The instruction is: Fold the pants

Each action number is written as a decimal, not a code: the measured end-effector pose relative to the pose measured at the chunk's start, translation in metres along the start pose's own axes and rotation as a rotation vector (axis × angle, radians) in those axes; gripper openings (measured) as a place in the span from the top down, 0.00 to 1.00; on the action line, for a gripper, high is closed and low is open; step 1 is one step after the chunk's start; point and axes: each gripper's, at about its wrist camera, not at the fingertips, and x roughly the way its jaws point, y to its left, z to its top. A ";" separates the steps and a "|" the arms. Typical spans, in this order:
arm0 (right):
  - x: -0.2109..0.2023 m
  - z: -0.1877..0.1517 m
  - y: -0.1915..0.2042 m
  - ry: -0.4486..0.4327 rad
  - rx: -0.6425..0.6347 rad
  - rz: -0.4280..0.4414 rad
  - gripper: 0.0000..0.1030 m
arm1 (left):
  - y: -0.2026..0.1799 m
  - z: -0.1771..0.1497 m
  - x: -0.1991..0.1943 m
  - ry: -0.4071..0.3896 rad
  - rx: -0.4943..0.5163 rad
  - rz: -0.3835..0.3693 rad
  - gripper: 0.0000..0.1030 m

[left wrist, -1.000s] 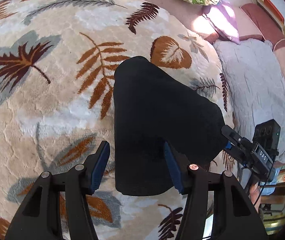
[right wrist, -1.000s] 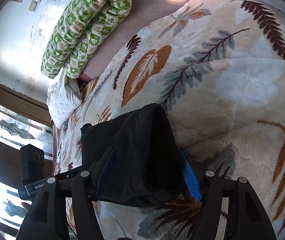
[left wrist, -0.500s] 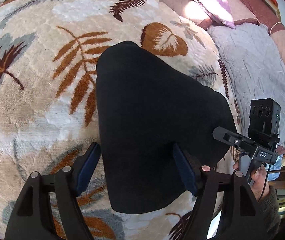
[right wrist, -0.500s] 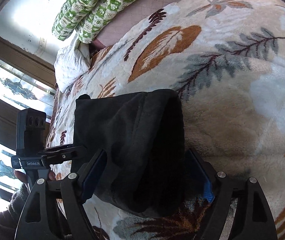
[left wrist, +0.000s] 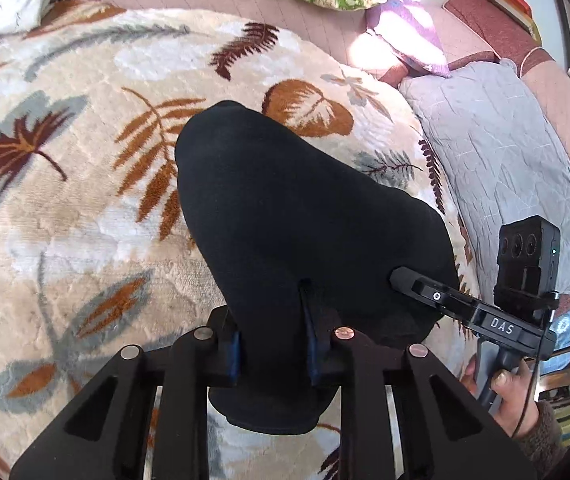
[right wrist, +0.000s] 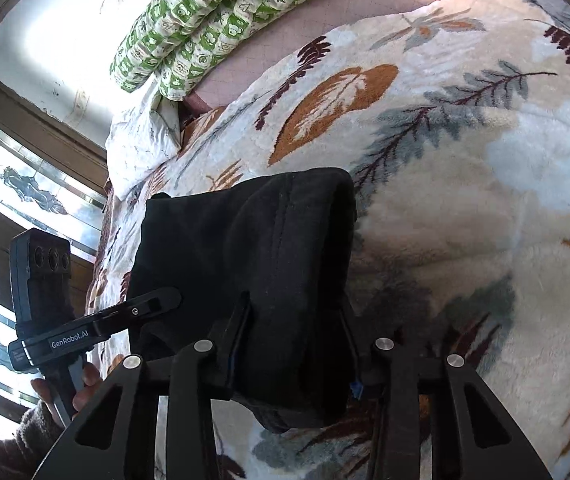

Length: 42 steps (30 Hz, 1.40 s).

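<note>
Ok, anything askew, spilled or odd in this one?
Nothing stands out. The black pants lie in a compact folded bundle on the leaf-print blanket, with the left claw and right claw each shut on a near edge.

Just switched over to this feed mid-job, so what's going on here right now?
A person is folding a pair of black fabric pants on a plush cream blanket with a leaf print, holding a gripper in each hand. The pants are already a compact folded bundle. The left gripper is clamped on the bundle's near edge, and the right gripper is clamped on the thick folded end beside it. A green patterned quilt lies at the far side of the bed.
</note>
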 end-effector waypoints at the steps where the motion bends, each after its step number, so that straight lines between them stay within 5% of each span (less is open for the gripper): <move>1: -0.002 -0.003 0.004 0.000 0.000 -0.003 0.62 | -0.001 -0.003 -0.005 -0.008 0.004 0.006 0.80; 13: -0.010 -0.034 0.075 -0.008 -0.037 0.032 0.62 | 0.014 -0.034 -0.082 -0.117 0.019 0.057 0.80; 23: 0.047 -0.053 0.157 0.056 -0.109 0.069 0.62 | 0.087 -0.057 -0.141 -0.166 -0.089 0.094 0.80; 35: 0.114 -0.077 0.193 0.132 -0.151 0.023 0.57 | 0.167 -0.086 -0.132 -0.101 -0.194 0.116 0.79; 39: 0.115 -0.082 0.184 0.115 -0.155 -0.008 0.43 | 0.172 -0.091 -0.122 -0.090 -0.164 0.146 0.67; 42: 0.112 -0.083 0.175 0.098 -0.151 -0.004 0.38 | 0.175 -0.095 -0.119 -0.091 -0.142 0.176 0.48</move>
